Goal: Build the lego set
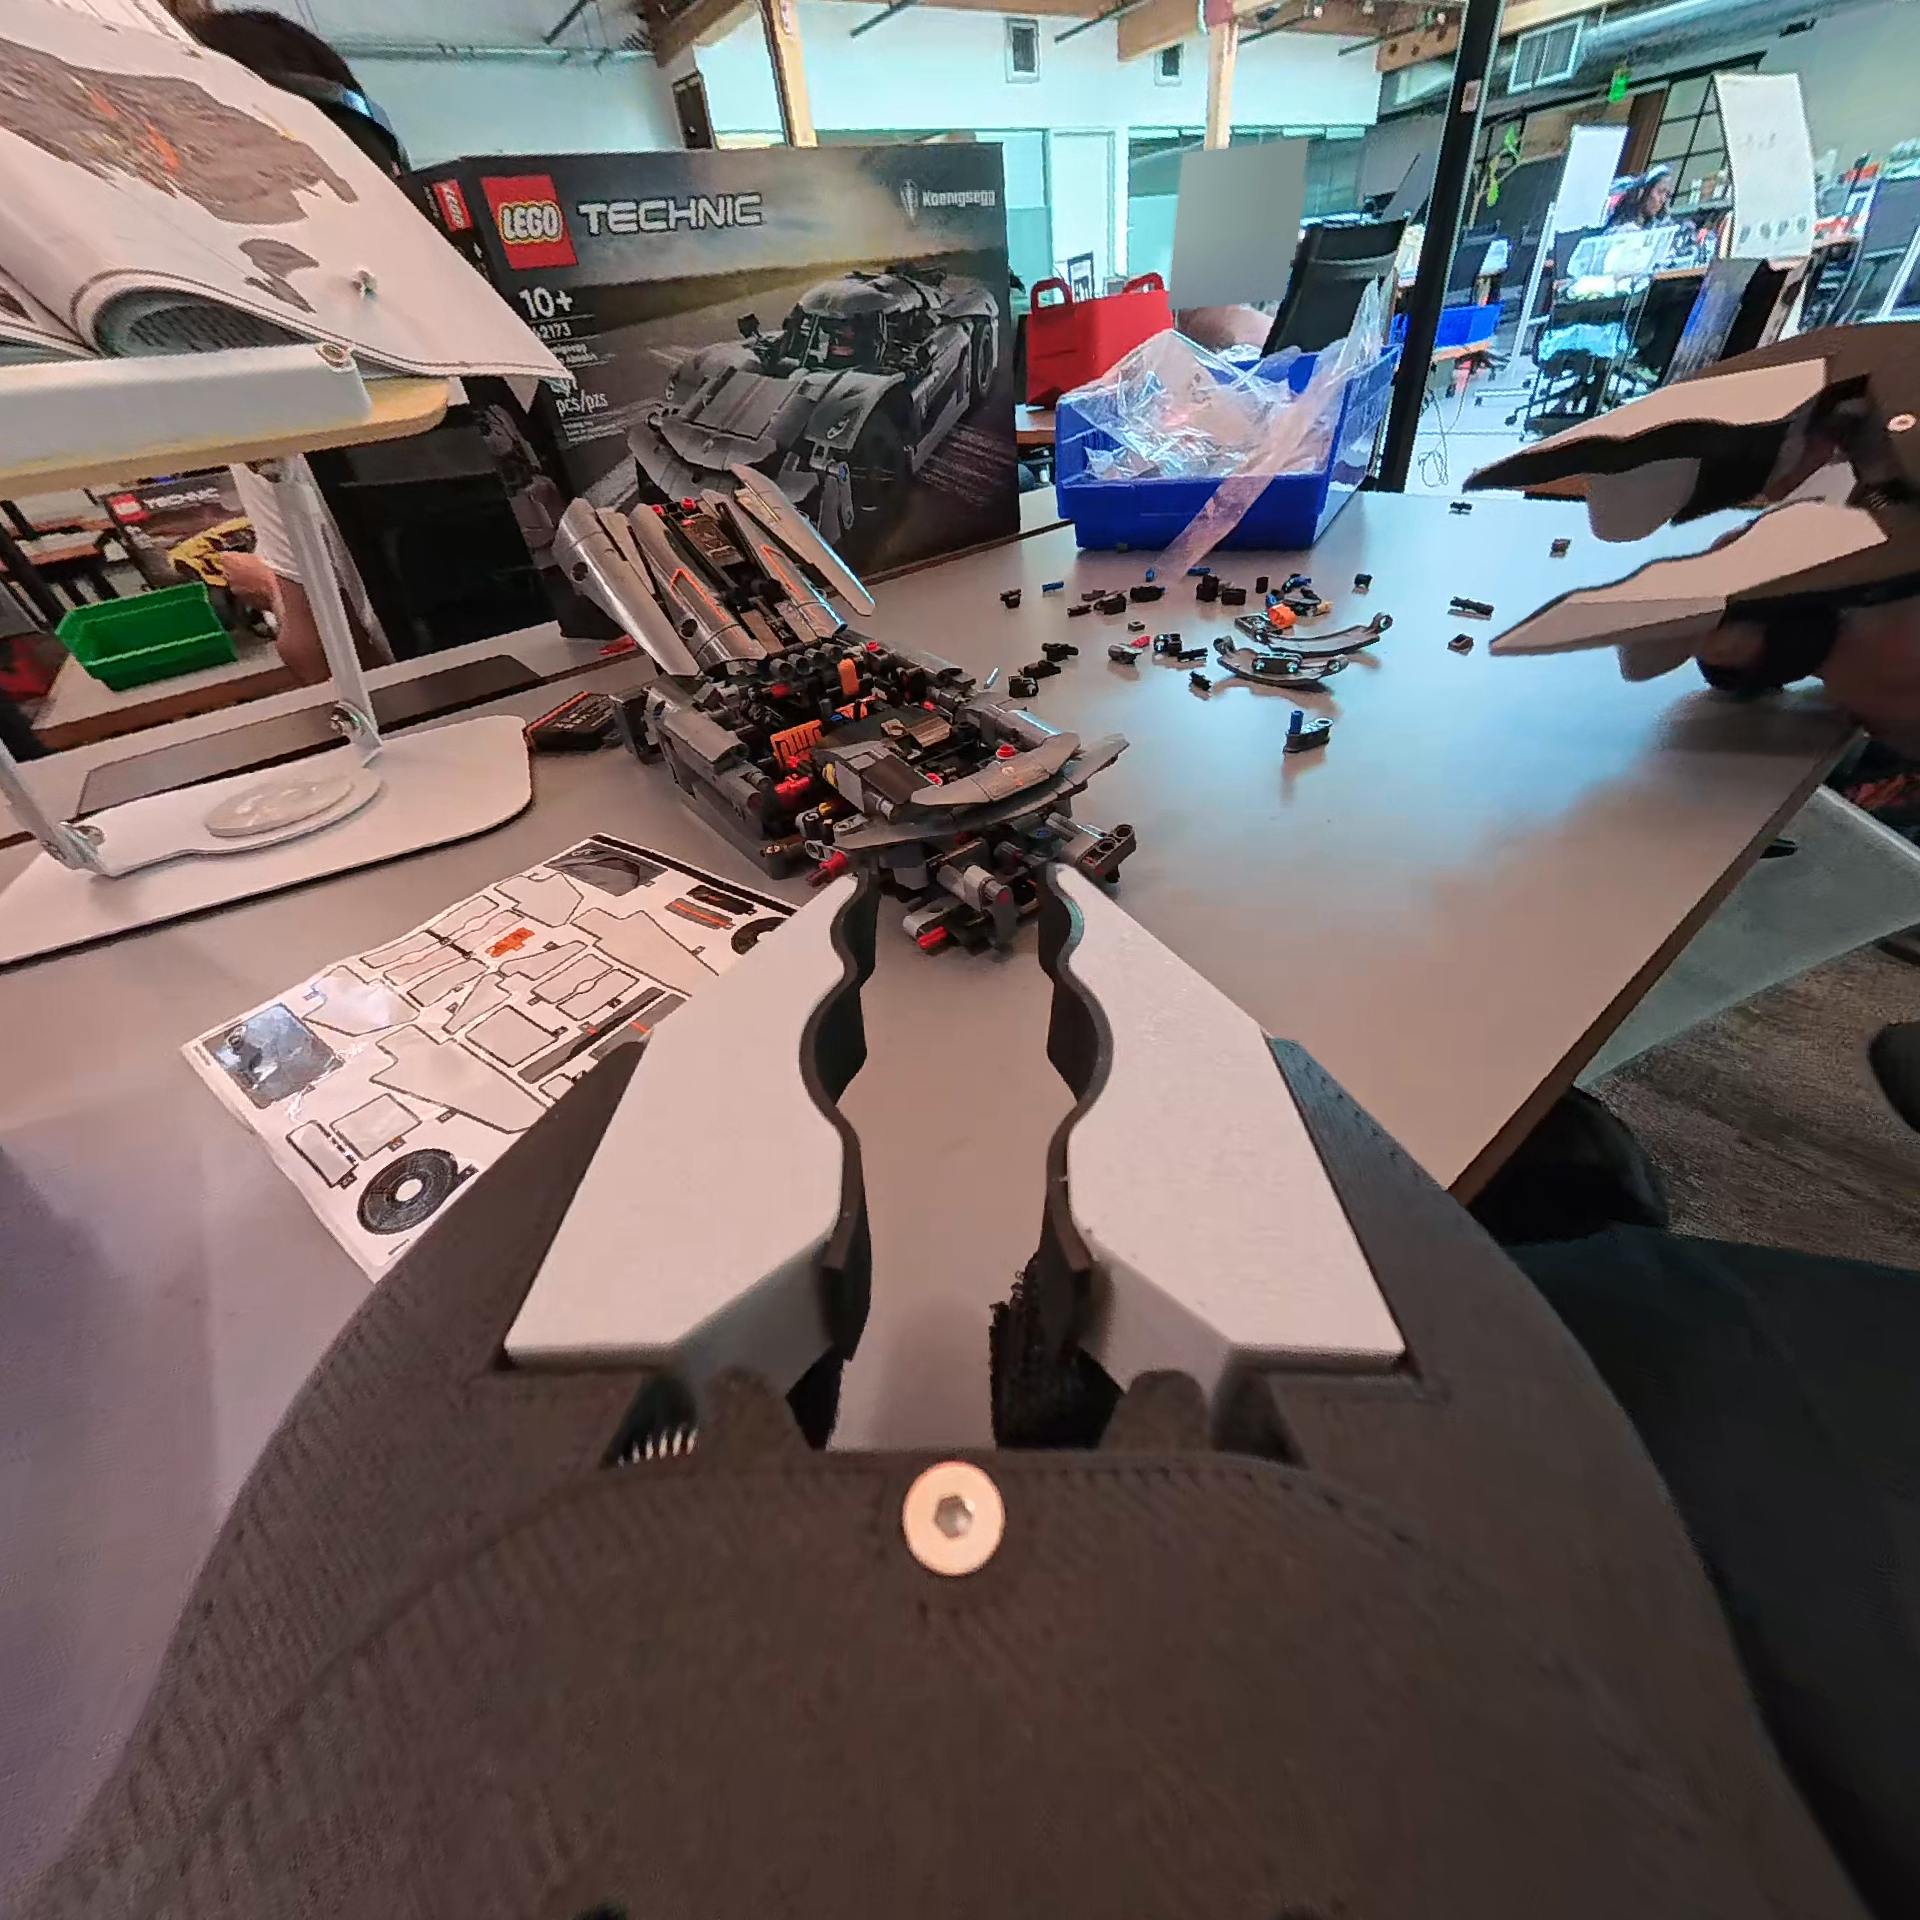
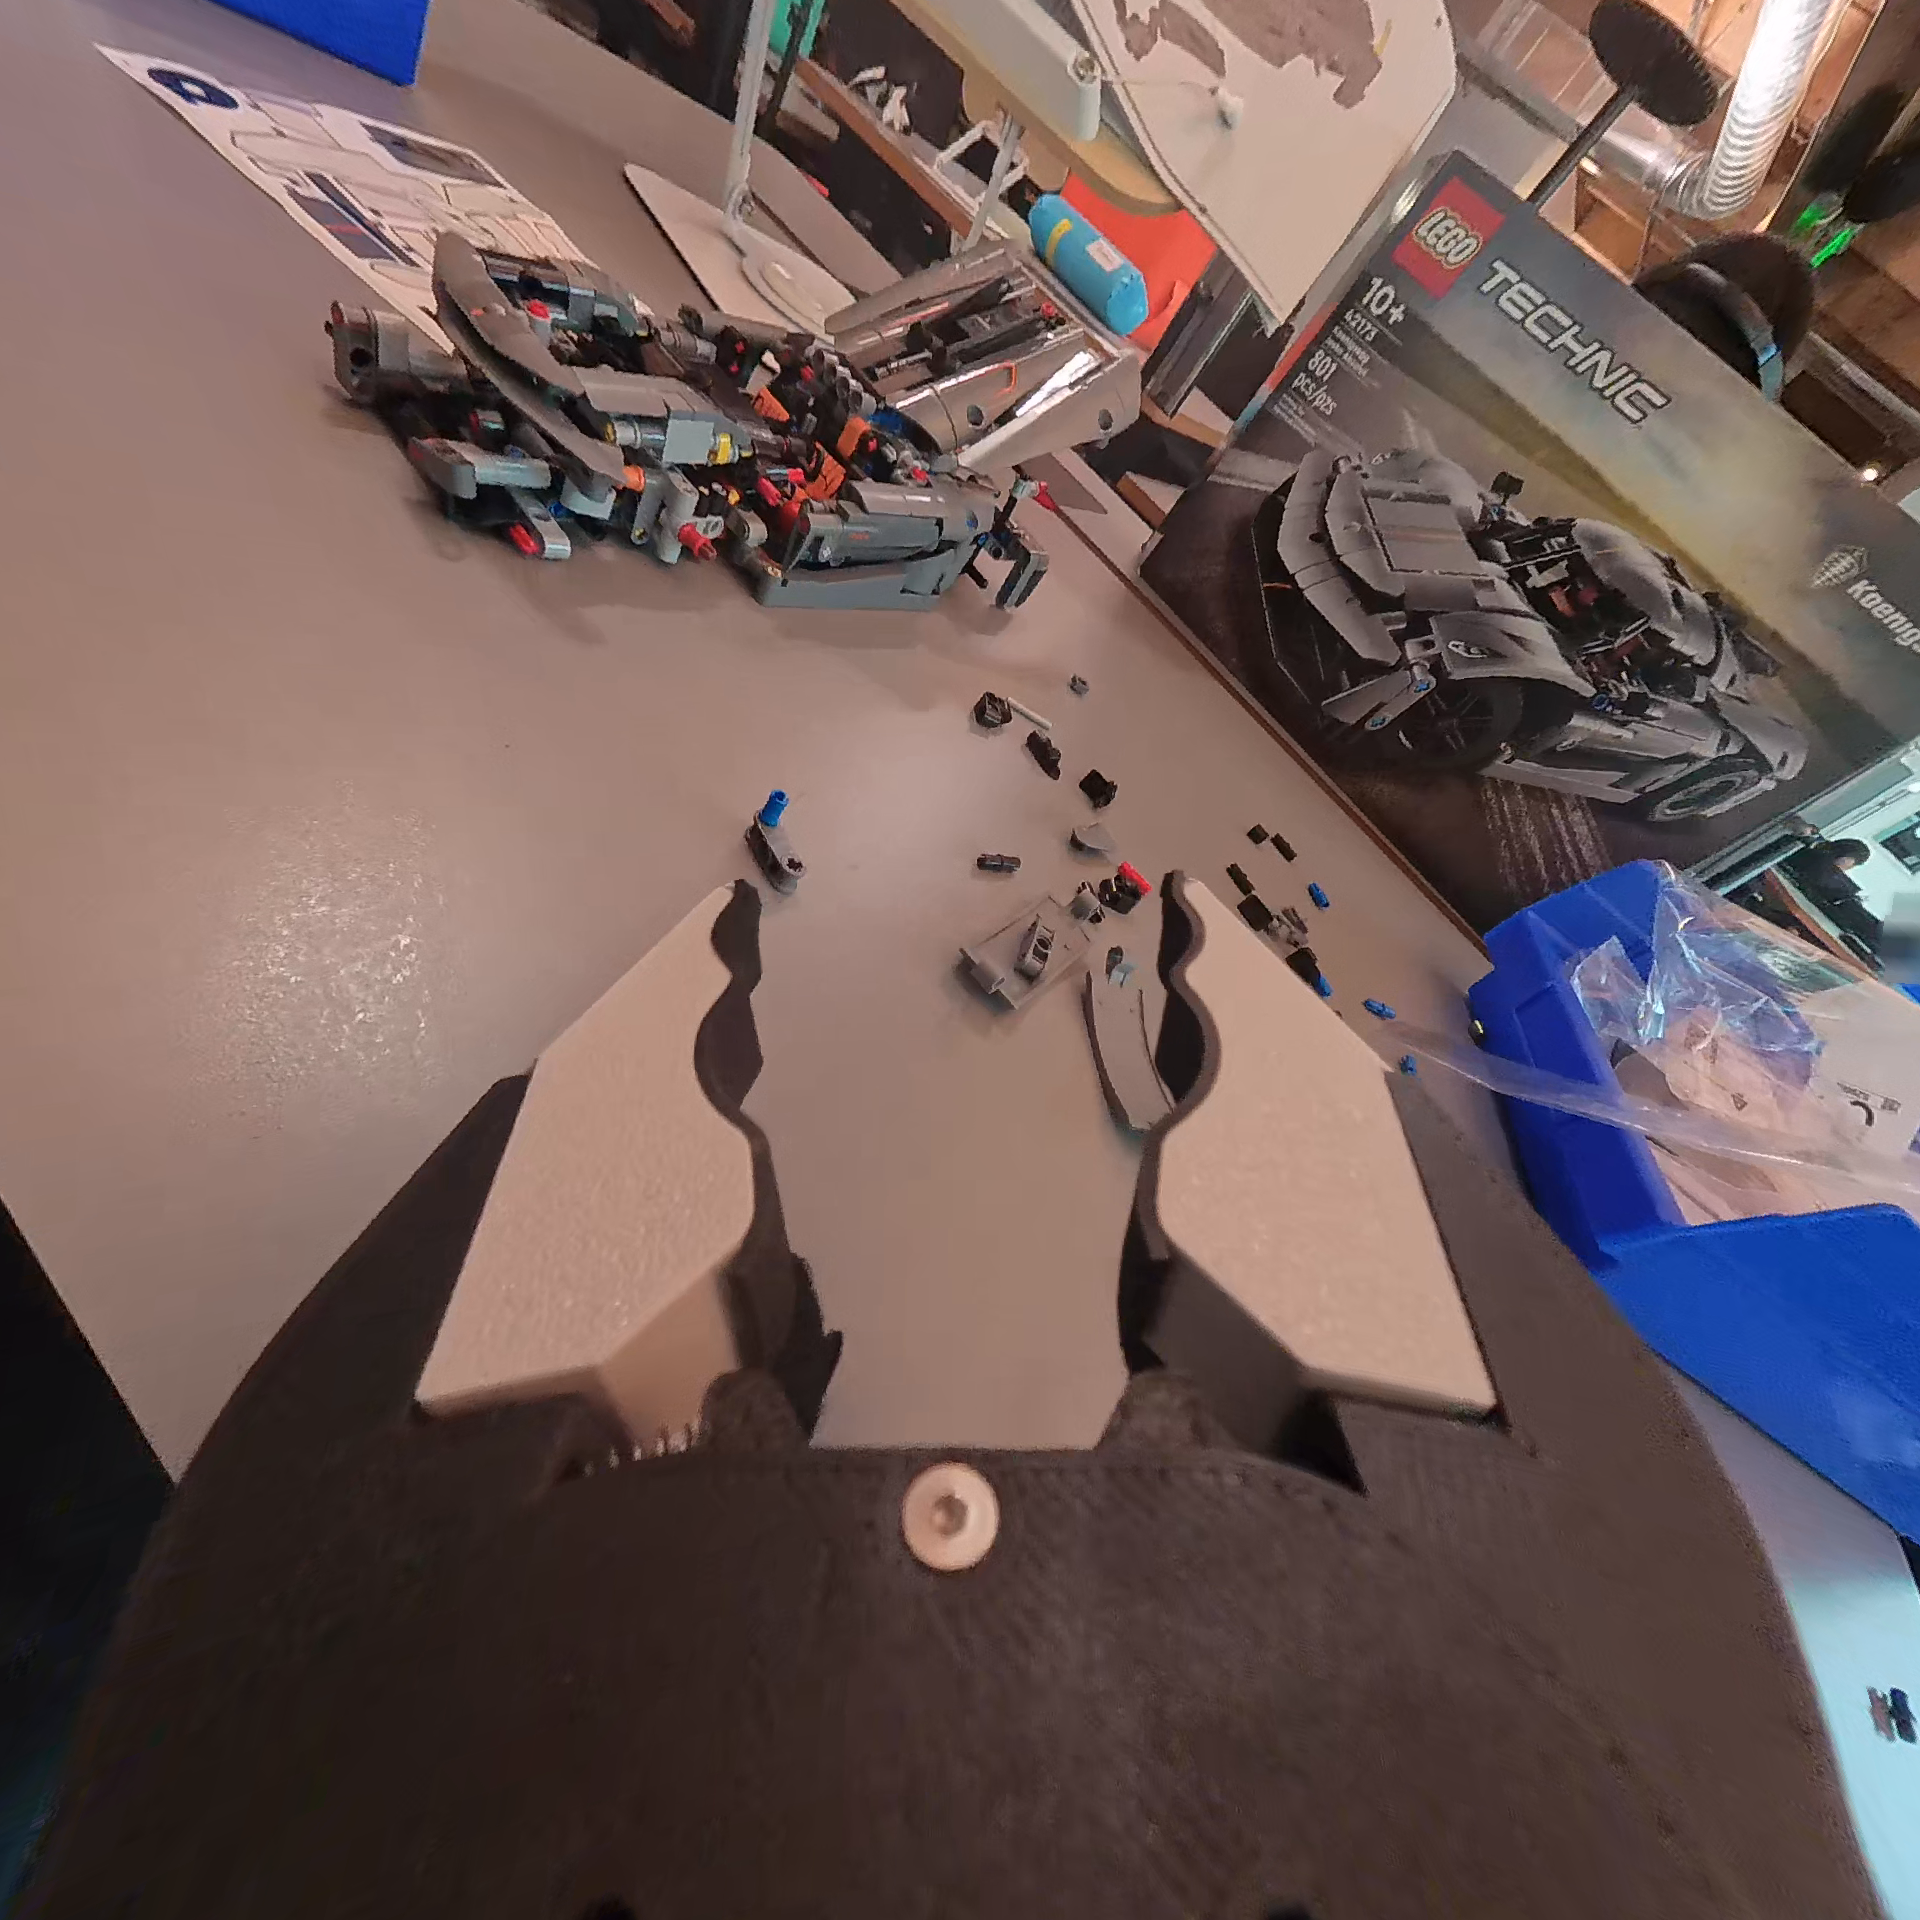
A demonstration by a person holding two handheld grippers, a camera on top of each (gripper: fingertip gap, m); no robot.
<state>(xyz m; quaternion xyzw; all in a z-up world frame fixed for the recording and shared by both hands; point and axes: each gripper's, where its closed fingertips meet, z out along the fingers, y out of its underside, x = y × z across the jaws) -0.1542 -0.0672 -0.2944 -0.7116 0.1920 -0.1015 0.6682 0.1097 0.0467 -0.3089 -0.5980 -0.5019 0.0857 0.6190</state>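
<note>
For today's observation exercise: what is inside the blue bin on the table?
The blue bin holds crumpled clear plastic bags, one trailing over its rim. Anything beneath the bags is hidden.

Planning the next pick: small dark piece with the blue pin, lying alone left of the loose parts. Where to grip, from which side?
Grip the dark beam, not the blue pin at its far end. Come from above with the right gripper, pads across its narrow sides: it looks flat on the table, with clear space around it.

Printed branding and numbers stand on the set's box (image 1: 748, 343), plus markings on the sticker sheet (image 1: 457, 1039).
</note>
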